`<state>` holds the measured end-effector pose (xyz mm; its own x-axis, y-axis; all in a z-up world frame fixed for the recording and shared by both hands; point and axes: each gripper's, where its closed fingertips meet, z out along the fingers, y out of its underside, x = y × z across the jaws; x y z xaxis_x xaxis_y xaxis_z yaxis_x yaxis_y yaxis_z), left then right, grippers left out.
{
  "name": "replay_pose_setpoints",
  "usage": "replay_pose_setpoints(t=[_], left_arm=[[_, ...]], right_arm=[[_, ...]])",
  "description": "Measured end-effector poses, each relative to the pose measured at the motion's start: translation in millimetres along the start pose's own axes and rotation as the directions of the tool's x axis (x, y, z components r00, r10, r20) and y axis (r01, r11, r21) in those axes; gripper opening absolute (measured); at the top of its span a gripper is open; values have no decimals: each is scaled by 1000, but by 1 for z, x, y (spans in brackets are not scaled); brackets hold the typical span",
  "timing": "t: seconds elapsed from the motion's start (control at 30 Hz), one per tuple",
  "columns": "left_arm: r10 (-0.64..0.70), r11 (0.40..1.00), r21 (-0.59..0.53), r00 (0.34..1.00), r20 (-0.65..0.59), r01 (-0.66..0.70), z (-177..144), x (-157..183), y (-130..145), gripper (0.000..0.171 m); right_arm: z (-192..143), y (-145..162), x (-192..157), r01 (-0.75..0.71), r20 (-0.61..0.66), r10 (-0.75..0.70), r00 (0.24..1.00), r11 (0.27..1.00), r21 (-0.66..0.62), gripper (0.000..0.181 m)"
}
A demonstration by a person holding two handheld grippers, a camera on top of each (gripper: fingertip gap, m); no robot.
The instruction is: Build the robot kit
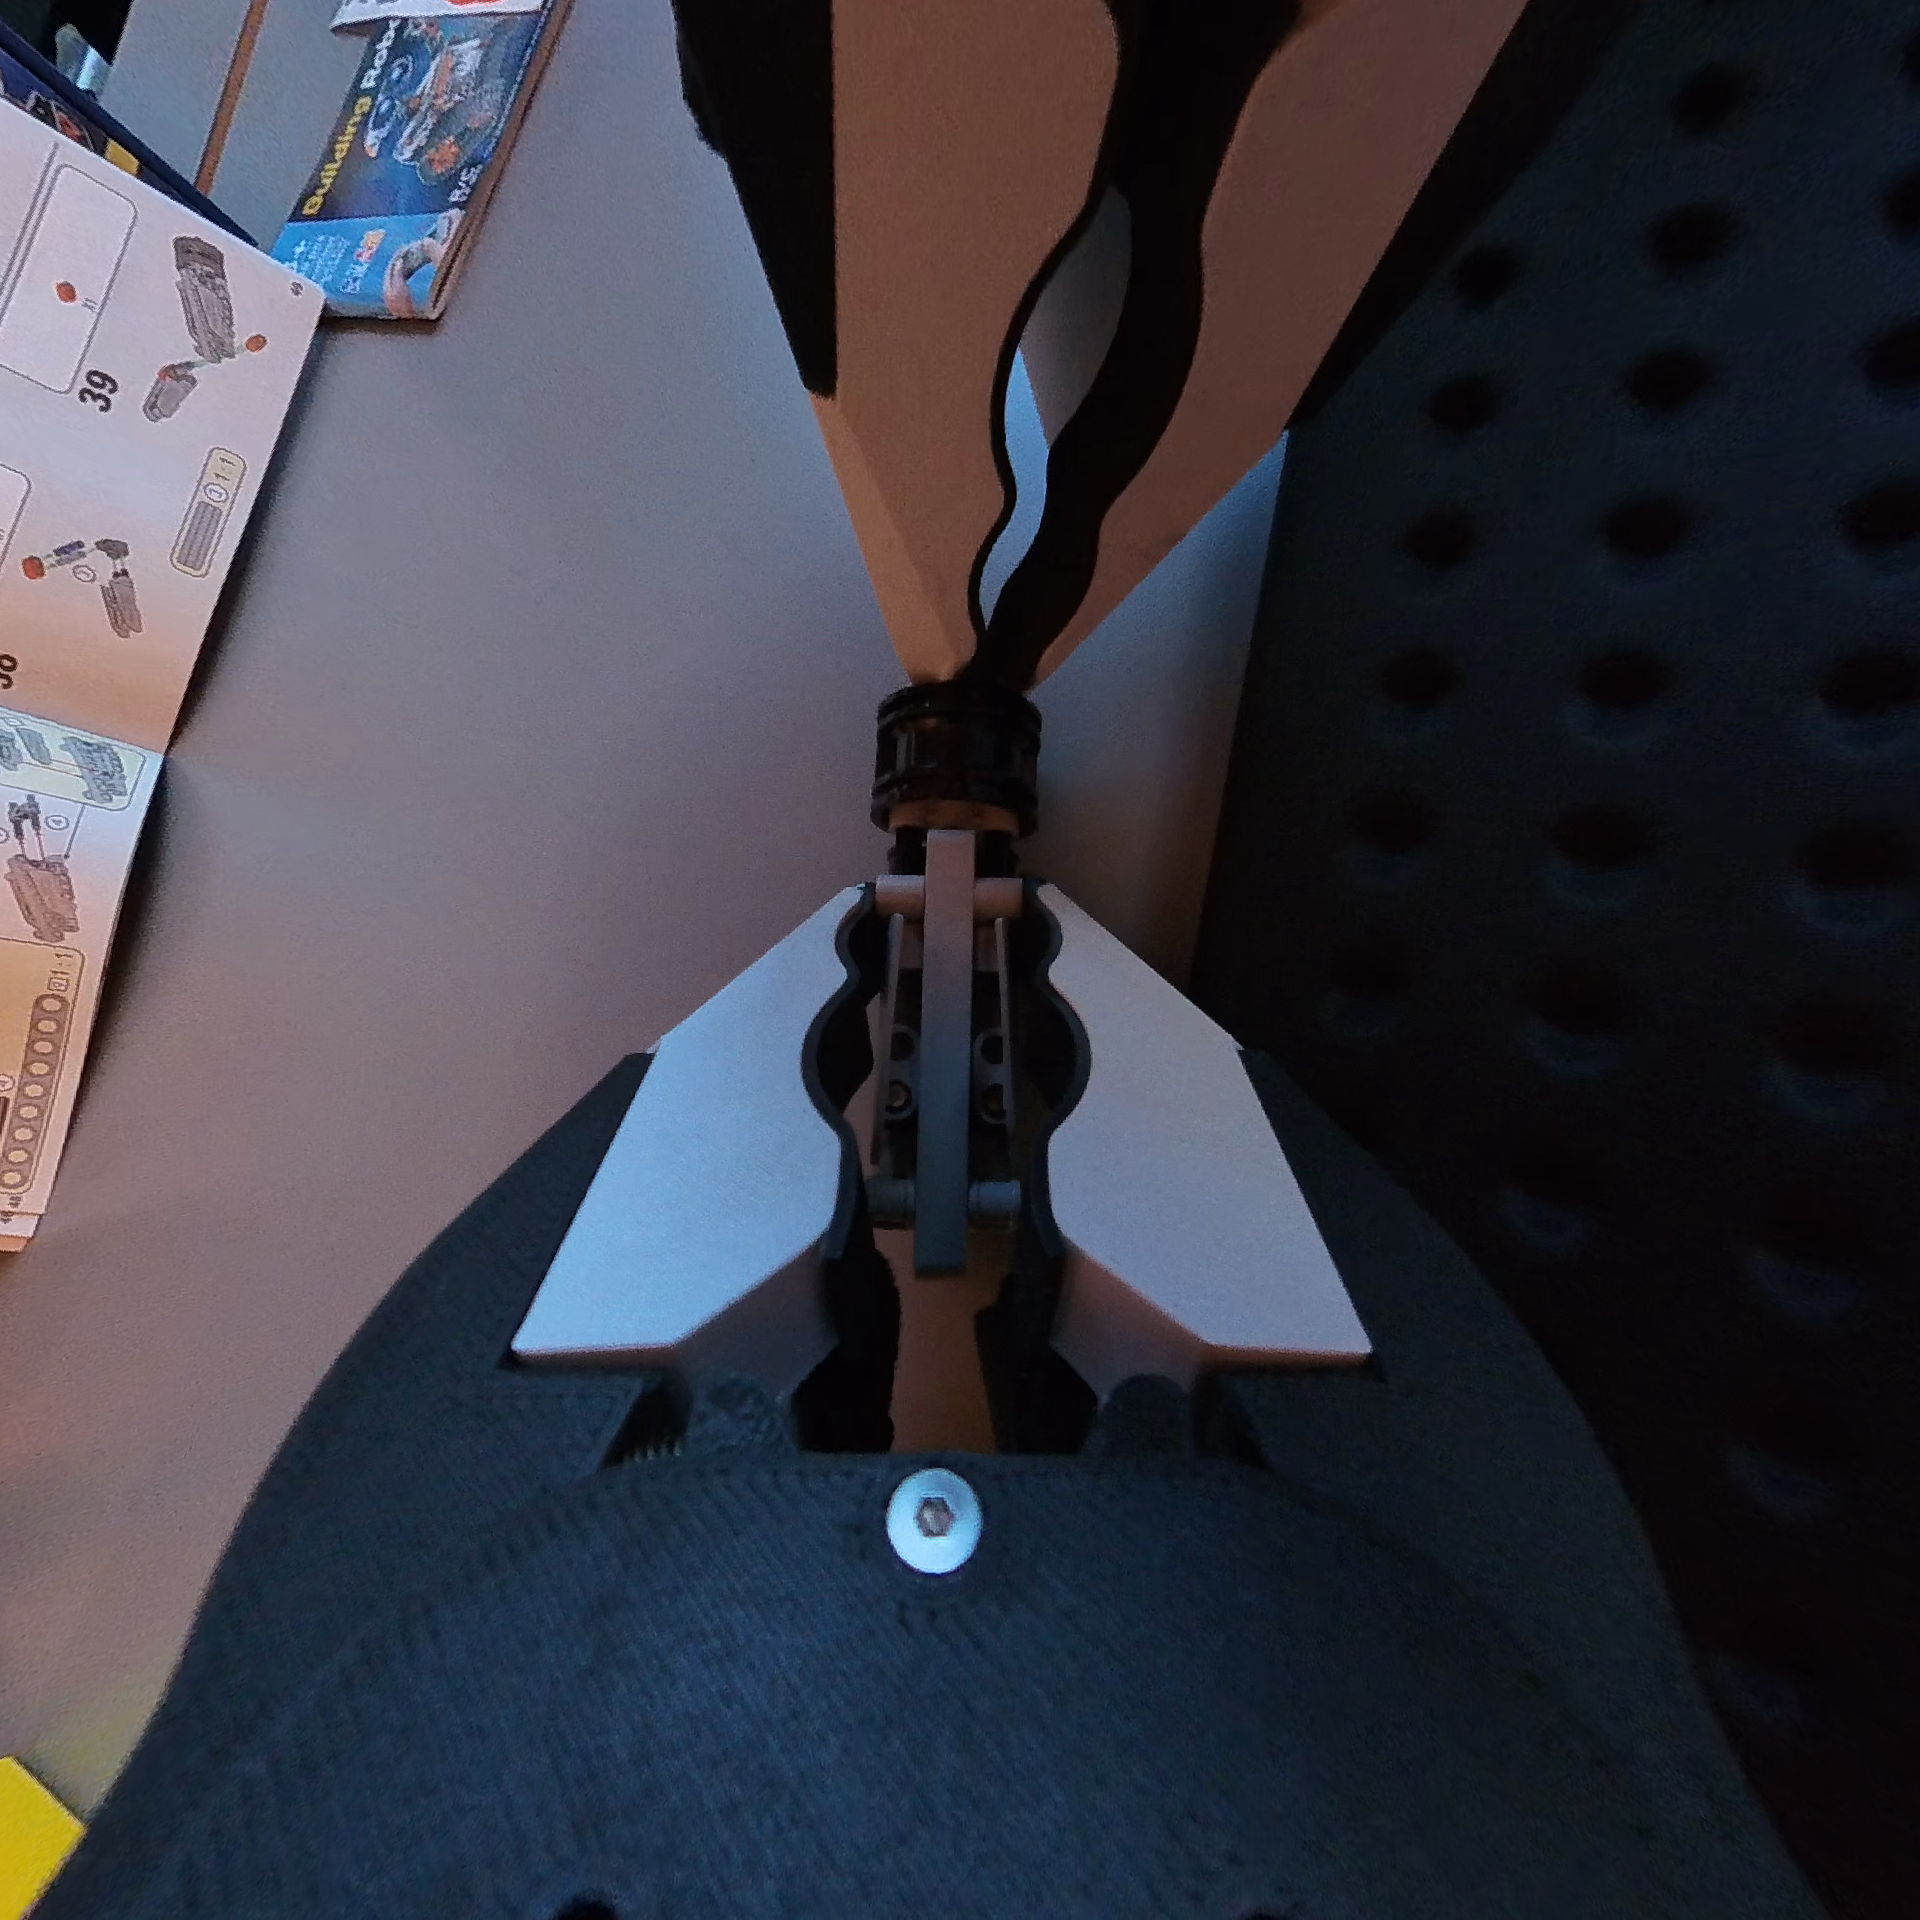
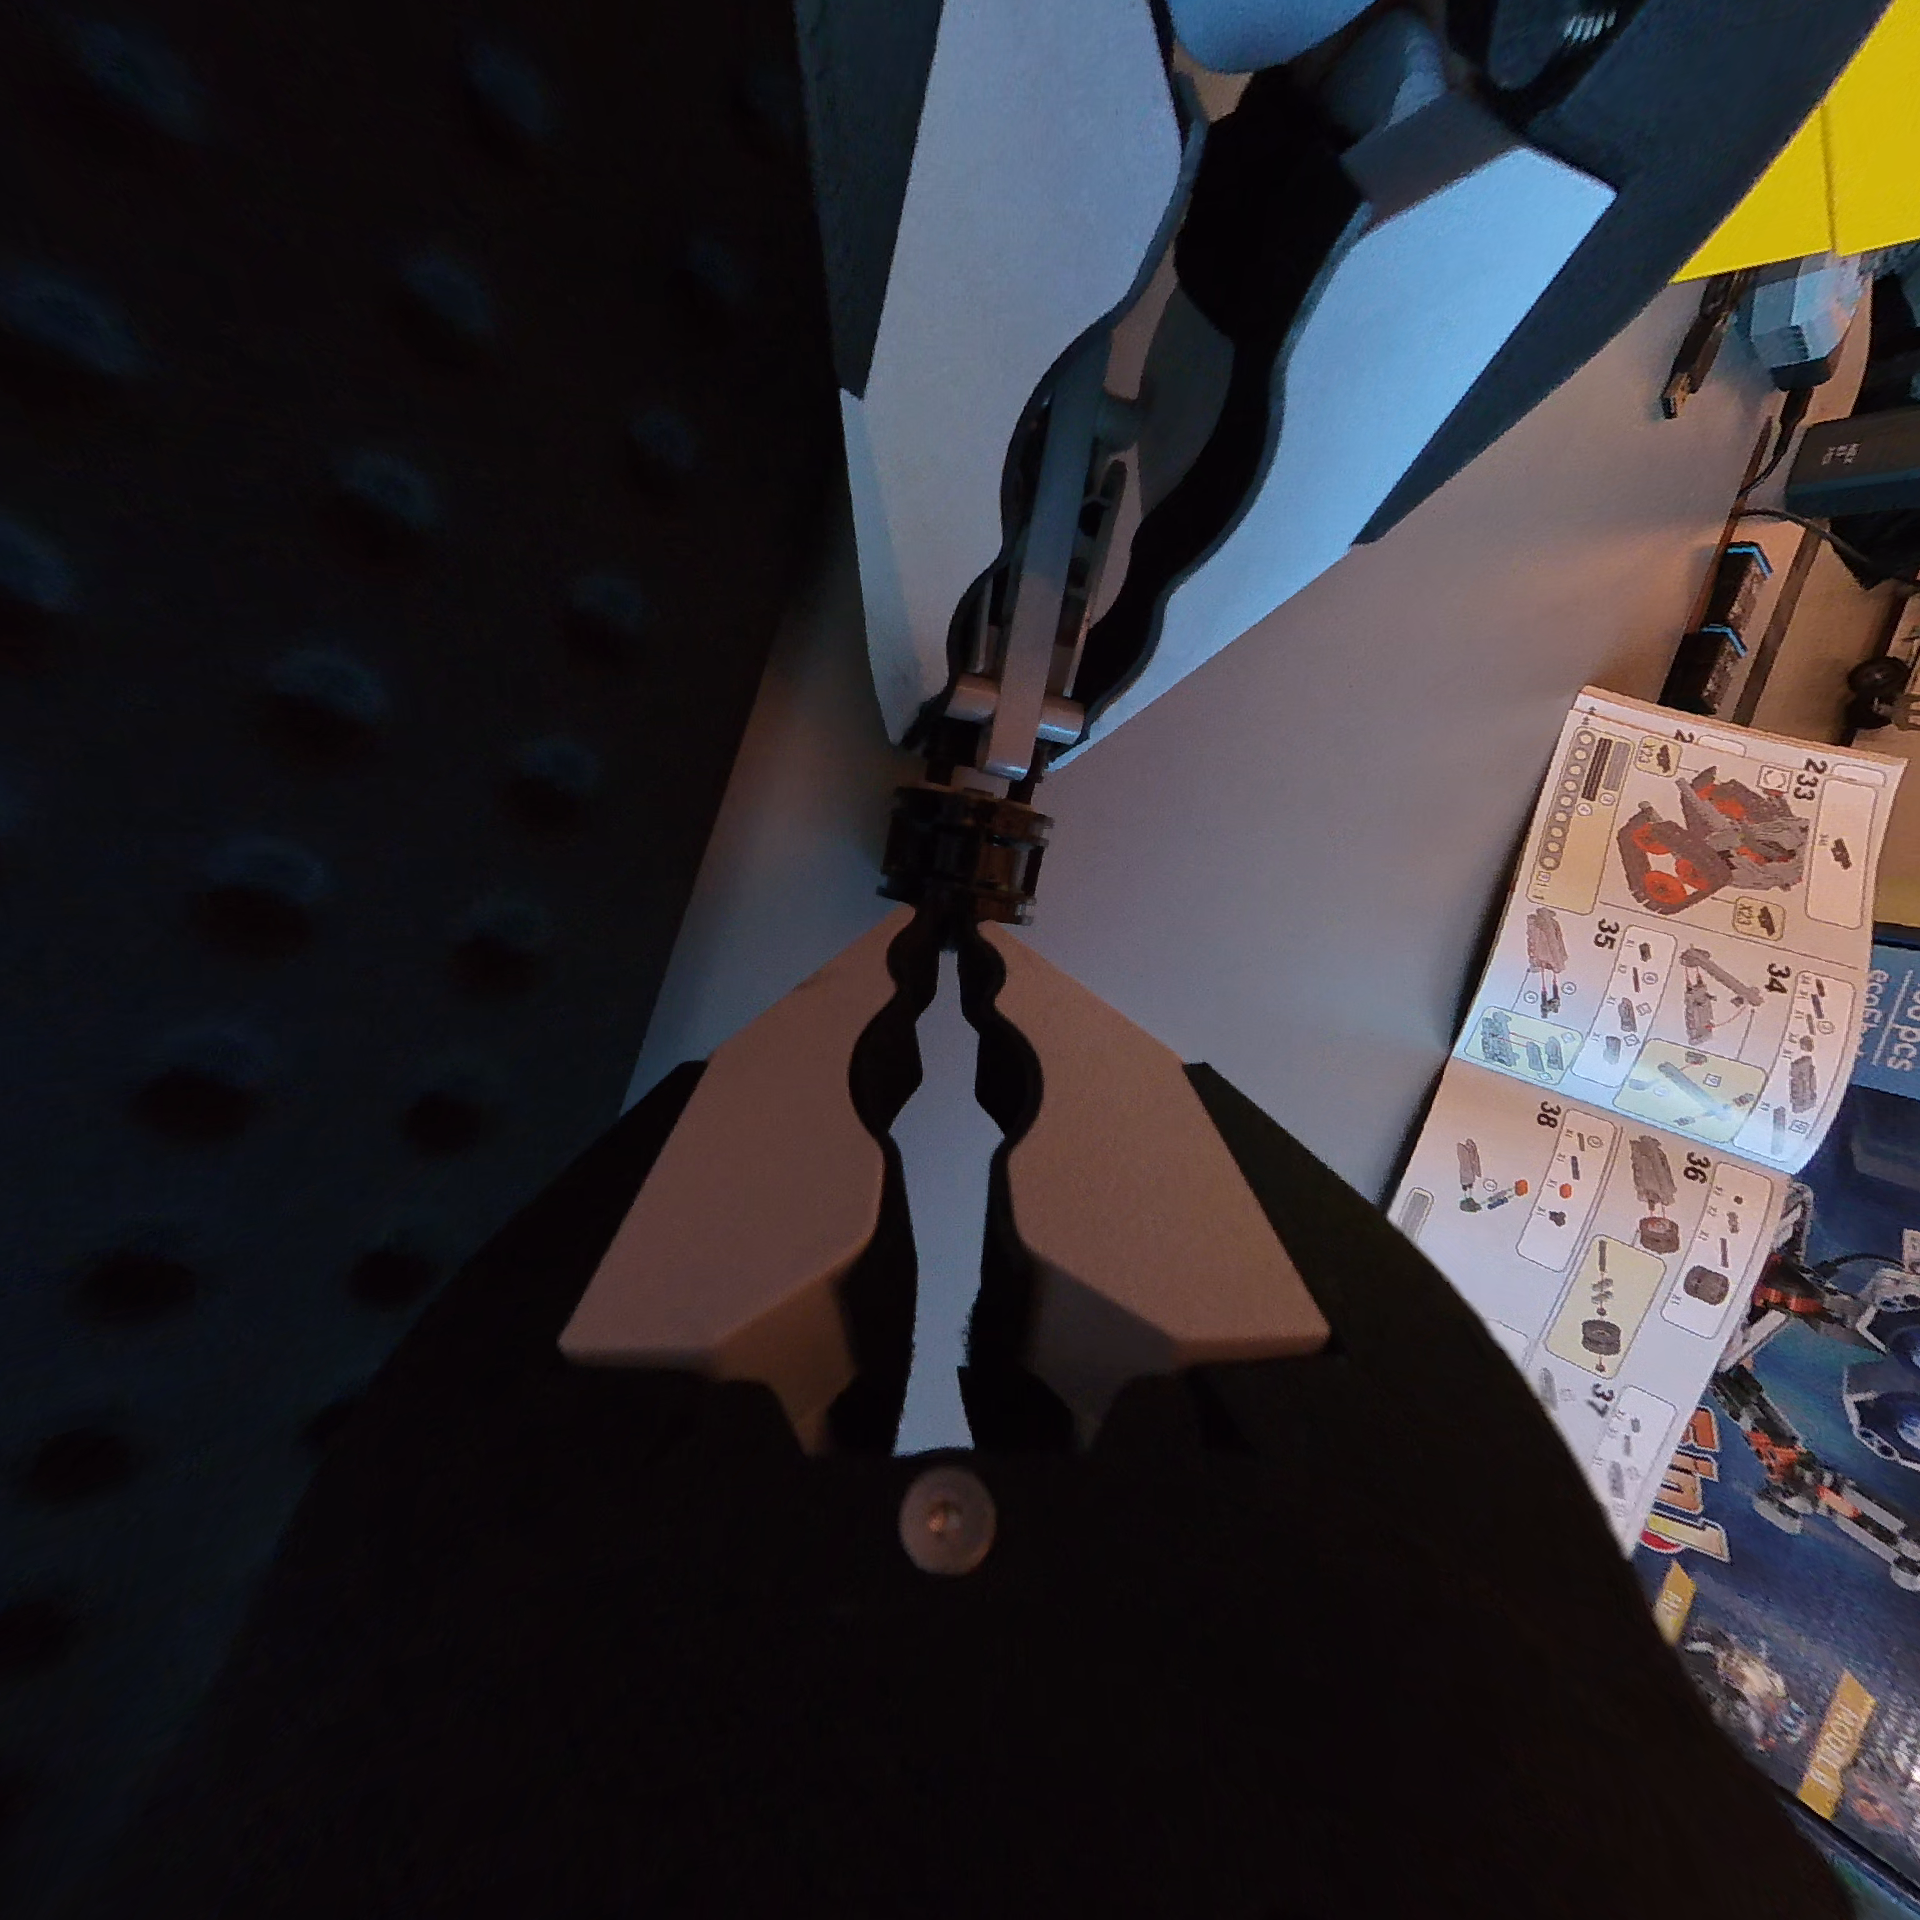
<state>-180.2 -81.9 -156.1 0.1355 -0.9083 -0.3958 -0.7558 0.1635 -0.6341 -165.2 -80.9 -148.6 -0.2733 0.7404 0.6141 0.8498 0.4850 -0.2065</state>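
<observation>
Worktop (image 1: 540, 727): pale grey, carrying everything else; in both wrist views.
Dark panel (image 1: 1621, 831): black, dotted with rows of holes, upright along the edge of the worktop, just beside the two grippers.
Box (image 2: 1829, 1455): blue printed carton, lying flat, partly under the booklet; also at the top left of the left wrist view.
Instruction booklet (image 2: 1662, 1039): unfolded, numbered picture steps, flat on the worktop, well apart from the grippers.
Left hand-held gripper (image 1: 948, 914): closed around the grey beam assembly, wavy black pads pressed against both of its sides.
Right hand-held gripper (image 2: 951, 935): nearly closed, tips meeting at the far side of the black wheel, a thin slit between the pads lower down; seemingly pinching a stub on the wheel, though too dark at the tips for certainty.
Grey beam assembly (image 1: 945, 1039): slim grey building-block beams with cross pins, lengthwise between the left gripper's fingers, above the worktop.
Black wheel (image 1: 956, 764): small ribbed hub on the front end of the assembly, between the two grippers' tips, touching both.
Yellow piece (image 1: 31, 1839): flat, at the picture's corner, only partly in view.
</observation>
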Motion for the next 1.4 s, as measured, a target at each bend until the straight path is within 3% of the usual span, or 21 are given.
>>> replay_pose_setpoints(t=[0.1,0.23,0.5,0.83,1.4], left_arm=[[-13,1000,16,1000,-14,13,1,-1,0,23],[-93,993,57,991,-94,99,3,0,-1,24],[-141,985,80,981,-132,153,-2,-4,8,24],[-230,966,75,953,-197,249,1,-6,9,27],[-250,958,64,923,-291,280,1,-3,8,23]], right_arm=[[2,3,0,-39,-1,39,999,999,29,0],[1,8,1,-203,53,198,979,970,130,1],[1,12,3,-246,46,242,969,955,165,2],[2,12,5,-501,260,442,858,831,241,2],[3,7,8,-525,279,452,847,789,318,0]])
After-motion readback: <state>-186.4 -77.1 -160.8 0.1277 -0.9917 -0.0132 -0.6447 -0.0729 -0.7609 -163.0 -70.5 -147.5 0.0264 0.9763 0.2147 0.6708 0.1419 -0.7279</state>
